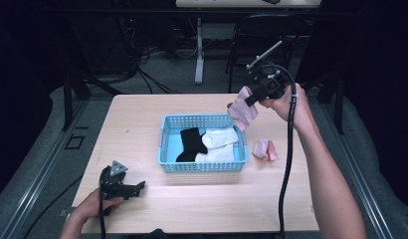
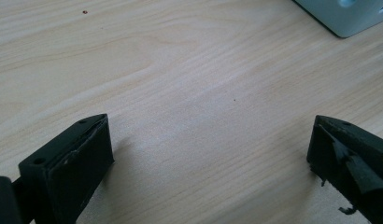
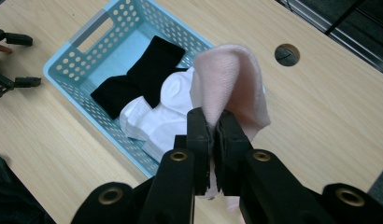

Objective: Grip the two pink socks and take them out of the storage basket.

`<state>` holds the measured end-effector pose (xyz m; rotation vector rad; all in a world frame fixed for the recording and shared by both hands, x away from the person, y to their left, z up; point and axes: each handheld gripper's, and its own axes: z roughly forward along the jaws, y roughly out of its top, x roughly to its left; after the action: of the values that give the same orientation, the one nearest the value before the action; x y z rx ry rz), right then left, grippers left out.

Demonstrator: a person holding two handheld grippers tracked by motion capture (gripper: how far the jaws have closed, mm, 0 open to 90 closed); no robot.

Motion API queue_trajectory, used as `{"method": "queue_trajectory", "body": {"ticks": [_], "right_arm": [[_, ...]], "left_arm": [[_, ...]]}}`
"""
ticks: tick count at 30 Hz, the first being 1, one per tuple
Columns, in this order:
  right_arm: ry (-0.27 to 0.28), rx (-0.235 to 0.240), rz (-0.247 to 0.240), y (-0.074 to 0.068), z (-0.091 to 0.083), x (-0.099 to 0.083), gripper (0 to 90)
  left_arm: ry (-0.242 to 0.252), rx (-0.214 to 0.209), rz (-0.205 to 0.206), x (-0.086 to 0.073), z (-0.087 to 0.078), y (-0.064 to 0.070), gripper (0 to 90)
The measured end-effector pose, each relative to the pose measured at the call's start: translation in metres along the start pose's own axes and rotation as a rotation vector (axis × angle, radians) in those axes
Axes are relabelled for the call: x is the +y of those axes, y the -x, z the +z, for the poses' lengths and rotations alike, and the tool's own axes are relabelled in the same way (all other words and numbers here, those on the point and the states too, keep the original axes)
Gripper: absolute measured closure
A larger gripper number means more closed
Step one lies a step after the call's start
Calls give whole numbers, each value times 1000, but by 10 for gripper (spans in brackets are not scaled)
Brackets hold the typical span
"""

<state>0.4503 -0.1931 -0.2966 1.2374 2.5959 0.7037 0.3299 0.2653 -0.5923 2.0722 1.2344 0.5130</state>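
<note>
Left tool [image 1: 135,188] gapes wide over bare table [image 1: 142,119]; right tool [image 3: 213,135] pinches pink sock [image 3: 231,79], hanging lengthwise downward.

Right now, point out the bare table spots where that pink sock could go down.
Free: the wide strip left of the blue basket, and the near strip between basket and table edge, past the left hand-held gripper. Right of the basket is tighter: a second pink sock lies there. The basket already holds black and white socks.
</note>
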Motion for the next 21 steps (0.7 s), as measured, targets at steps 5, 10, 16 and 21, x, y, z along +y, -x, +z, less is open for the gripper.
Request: {"method": "queue_trajectory", "body": {"ticks": [5, 10, 16, 21], "right_arm": [[9, -33, 29, 13, -14, -13, 858], [-12, -62, 68, 28, -20, -27, 857], [-87, -84, 112, 46, -5, -45, 856], [-165, -95, 160, 59, 24, -60, 856]], "left_arm": [[0, 0, -1, 0, 0, 0, 0], [-1, 0, 0, 0, 0, 0, 0], [-1, 1, 2, 0, 0, 0, 0], [0, 1, 2, 0, 0, 0, 0]]}}
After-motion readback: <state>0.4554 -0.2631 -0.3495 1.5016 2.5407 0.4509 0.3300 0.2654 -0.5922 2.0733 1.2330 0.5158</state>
